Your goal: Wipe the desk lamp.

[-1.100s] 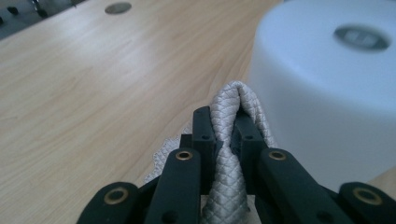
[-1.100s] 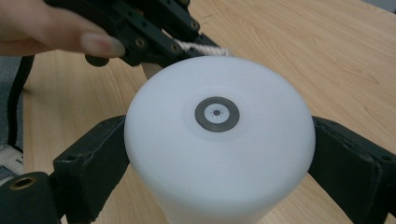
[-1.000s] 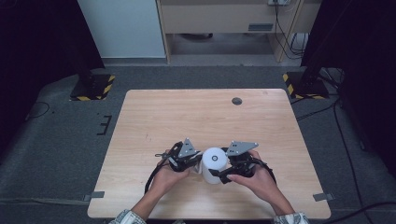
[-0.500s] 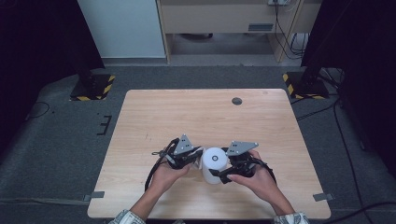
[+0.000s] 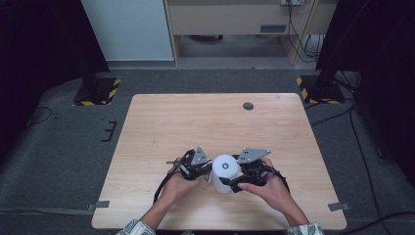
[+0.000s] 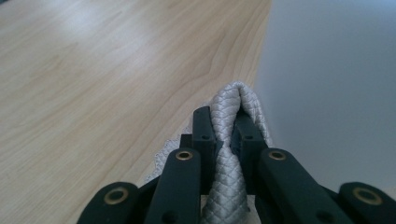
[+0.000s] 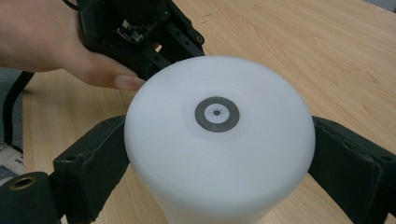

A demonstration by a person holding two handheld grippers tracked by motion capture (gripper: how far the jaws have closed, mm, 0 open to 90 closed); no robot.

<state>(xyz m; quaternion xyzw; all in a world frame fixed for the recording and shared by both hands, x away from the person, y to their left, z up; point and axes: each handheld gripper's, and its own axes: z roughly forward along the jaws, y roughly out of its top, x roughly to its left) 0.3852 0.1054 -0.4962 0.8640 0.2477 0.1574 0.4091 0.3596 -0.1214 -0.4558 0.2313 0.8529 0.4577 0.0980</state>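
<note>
Near the tabletop's (image 5: 161,122) front edge, the right gripper (image 5: 234,182) clamps its fingers around an upright white paper-towel roll (image 5: 225,172). The left gripper (image 5: 204,171) pinches the roll's quilted loose end (image 6: 233,140). Unrolling looks underway; next, pull the sheet away steadily.

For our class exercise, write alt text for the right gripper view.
A white cylinder stands upright on the wooden table, gripped on both sides by the right gripper. Behind it, a hand holds the left gripper against it.
</note>
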